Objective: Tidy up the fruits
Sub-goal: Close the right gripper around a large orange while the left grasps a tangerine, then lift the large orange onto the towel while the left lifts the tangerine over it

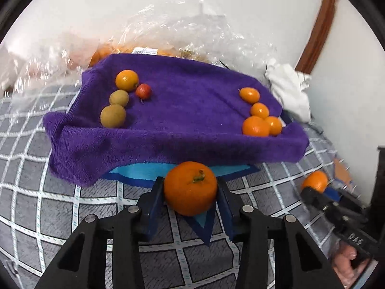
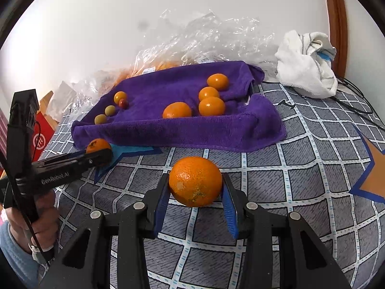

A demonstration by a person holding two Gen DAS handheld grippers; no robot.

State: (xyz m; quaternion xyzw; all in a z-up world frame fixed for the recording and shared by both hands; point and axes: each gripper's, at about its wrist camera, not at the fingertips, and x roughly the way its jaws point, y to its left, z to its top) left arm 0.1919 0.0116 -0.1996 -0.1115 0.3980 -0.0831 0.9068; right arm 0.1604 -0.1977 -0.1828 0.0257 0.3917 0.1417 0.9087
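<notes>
My left gripper [image 1: 190, 186] is shut on a stemmed orange [image 1: 190, 193], its blue pads pressing both sides, just in front of the purple towel [image 1: 180, 110]. My right gripper [image 2: 195, 180] is shut on another orange [image 2: 195, 187] above the checked cover. On the towel, a small orange [image 1: 126, 80], a red fruit [image 1: 143, 91] and two greenish-brown fruits [image 1: 112, 115] lie at the left. Several oranges [image 1: 256, 126] cluster at the right. In the right wrist view, the left gripper [image 2: 101, 154] holds its orange [image 2: 98, 145] by the towel's near left corner.
A crumpled clear plastic bag [image 2: 192, 41] with more oranges lies behind the towel against the white wall. A white cloth [image 2: 308, 65] and dark cables [image 2: 353, 103] sit at the right. A red box [image 2: 42, 137] stands at the left. A grey checked cover [image 2: 300, 168] lies underneath.
</notes>
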